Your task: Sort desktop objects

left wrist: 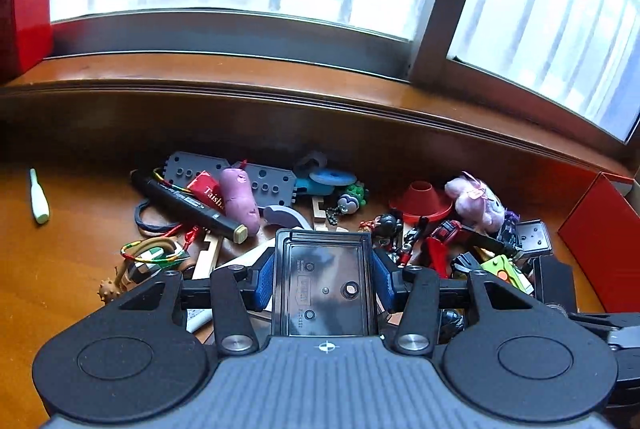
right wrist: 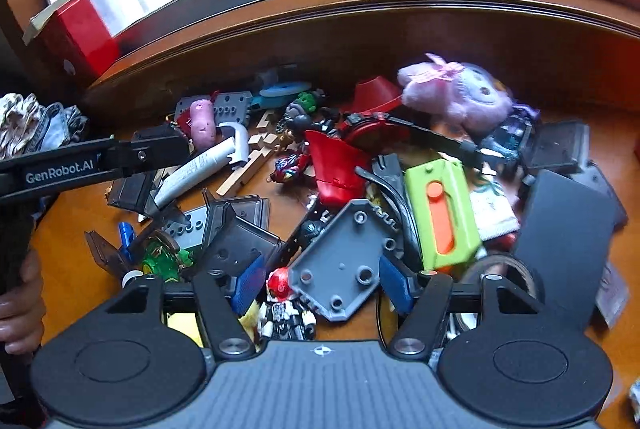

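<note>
Already lifted clear of the tabletop [left wrist: 60,269] clutter for sorting, dark plastic case [left wrist: 326,285] clenched in left hand-held gripper [left wrist: 326,279]; right hand-held gripper [right wrist: 322,283] released, straddling grey plate [right wrist: 344,265] in the pile.

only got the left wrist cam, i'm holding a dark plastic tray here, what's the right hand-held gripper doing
Observer: The right hand-held gripper is open. Its jaws stand either side of a grey plate with holes and are not clamped on it.
Operator: anything else down there near it
Observer: A small figure with a red helmet lies against the plate's edge, close to one pad.
Operator: and off to the other side
Observer: What looks like a roll of tape sits just past the other pad.
</note>
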### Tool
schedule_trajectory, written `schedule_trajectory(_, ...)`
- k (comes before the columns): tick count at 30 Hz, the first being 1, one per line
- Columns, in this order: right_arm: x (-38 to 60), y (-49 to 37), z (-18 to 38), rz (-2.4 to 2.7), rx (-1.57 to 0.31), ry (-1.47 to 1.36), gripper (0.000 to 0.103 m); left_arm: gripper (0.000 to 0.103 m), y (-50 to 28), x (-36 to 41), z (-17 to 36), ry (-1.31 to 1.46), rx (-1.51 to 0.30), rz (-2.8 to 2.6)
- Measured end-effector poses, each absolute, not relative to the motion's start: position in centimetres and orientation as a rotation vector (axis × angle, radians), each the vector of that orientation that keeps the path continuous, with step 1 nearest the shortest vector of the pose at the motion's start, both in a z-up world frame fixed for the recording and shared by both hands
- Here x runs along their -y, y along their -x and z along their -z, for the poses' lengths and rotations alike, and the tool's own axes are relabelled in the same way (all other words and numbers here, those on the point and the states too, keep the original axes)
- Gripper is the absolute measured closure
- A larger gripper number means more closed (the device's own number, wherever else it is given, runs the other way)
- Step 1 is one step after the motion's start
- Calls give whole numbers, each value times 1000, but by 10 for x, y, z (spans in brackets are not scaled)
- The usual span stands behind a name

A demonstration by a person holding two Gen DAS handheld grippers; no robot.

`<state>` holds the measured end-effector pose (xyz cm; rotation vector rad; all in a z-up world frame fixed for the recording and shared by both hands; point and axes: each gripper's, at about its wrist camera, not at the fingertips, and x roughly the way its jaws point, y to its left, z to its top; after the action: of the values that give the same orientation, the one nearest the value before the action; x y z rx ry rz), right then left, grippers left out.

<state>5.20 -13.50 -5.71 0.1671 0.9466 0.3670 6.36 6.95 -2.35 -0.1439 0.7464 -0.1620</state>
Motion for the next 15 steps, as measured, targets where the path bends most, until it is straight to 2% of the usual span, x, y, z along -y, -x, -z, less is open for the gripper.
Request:
schedule_trajectory(7,151,-58,65,-342,-1022,-332,35,54,-66,-72,30,153,-761,172)
schedule_trajectory(11,156,-66,66,-340,-977,-416,33,54,-67,-70,32,154,-771,181)
schedule_trajectory(15,141,-75,65,-320,-937,-327,35,54,-66,-69,33,149,-768,191)
